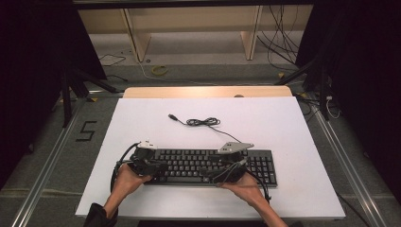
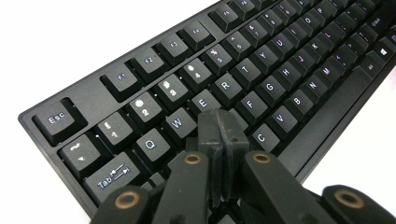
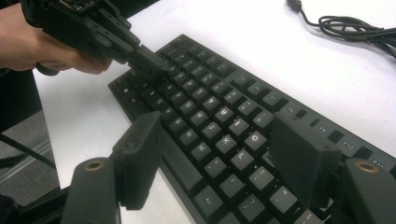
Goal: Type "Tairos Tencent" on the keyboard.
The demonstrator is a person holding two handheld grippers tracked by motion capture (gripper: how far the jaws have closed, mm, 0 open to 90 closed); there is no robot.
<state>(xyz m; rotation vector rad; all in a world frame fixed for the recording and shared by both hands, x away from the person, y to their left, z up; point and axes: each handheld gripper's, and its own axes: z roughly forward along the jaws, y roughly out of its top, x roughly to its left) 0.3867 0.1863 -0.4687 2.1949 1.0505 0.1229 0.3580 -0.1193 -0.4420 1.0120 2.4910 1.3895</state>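
Left gripper view: left gripper [image 2: 221, 122] closed on nothing, tip down among keyboard [image 2: 261, 70] keys at lower centre. Right gripper [image 3: 215, 154] wide open over right-hand keys, holding nothing. Typing seemingly underway; cable [image 1: 201, 122] unplugged, upper centre.

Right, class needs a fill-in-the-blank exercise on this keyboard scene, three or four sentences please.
1. The left gripper has its jaws ____ above the letter keys.
2. The right gripper has its jaws ____ over the keyboard.
3. The keyboard's colour is ____.
4. The cable lies coiled on the ____ table behind the keyboard.

Missing words: shut; open; black; white
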